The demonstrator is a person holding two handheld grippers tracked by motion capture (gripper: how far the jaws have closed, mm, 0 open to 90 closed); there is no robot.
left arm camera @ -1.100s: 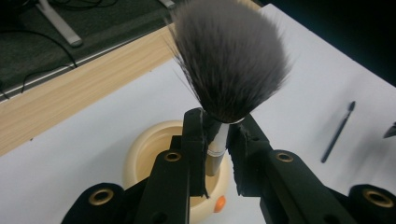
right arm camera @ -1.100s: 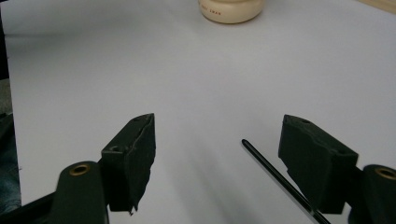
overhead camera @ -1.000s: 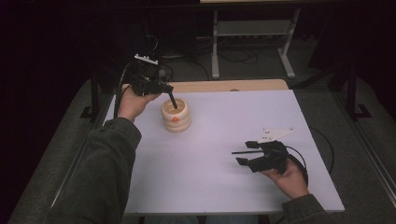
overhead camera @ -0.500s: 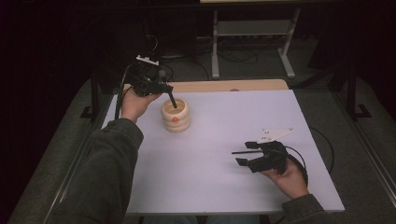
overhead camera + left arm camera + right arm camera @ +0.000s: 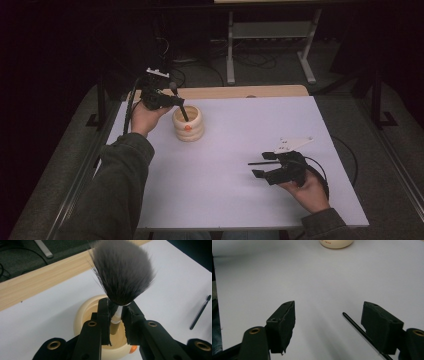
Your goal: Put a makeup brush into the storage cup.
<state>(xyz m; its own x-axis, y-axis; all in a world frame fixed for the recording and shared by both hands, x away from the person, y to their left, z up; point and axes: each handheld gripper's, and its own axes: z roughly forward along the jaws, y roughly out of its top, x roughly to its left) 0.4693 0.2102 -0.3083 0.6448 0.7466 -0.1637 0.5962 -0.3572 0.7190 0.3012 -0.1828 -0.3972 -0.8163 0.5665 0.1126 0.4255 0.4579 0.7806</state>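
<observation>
A cream ringed holder point(image 5: 188, 128) with an orange dot stands at the far left of the white table point(image 5: 220, 195). My left gripper point(image 5: 175, 101) is shut on a make-up brush point(image 5: 182, 111), whose dark handle slants down into the holder. In the left gripper view the jaws point(image 5: 117, 306) clamp the brush point(image 5: 122, 272) just under its grey bristles, above the holder point(image 5: 83, 315). My right gripper point(image 5: 261, 165) stands open near the table's right front. A thin black stick point(image 5: 359, 330) lies between its jaws point(image 5: 329, 315), close to the right one. The stick point(image 5: 257, 163) rests on the table.
A wooden board point(image 5: 240, 92) runs along the table's far edge. Beyond it stand a metal frame point(image 5: 270, 45) and cables on the dark floor. The thin black stick point(image 5: 200, 312) lies far off in the left gripper view.
My left gripper has dropped slightly with the brush, whose handle sits a little deeper in the holder. The right gripper has stayed put.
</observation>
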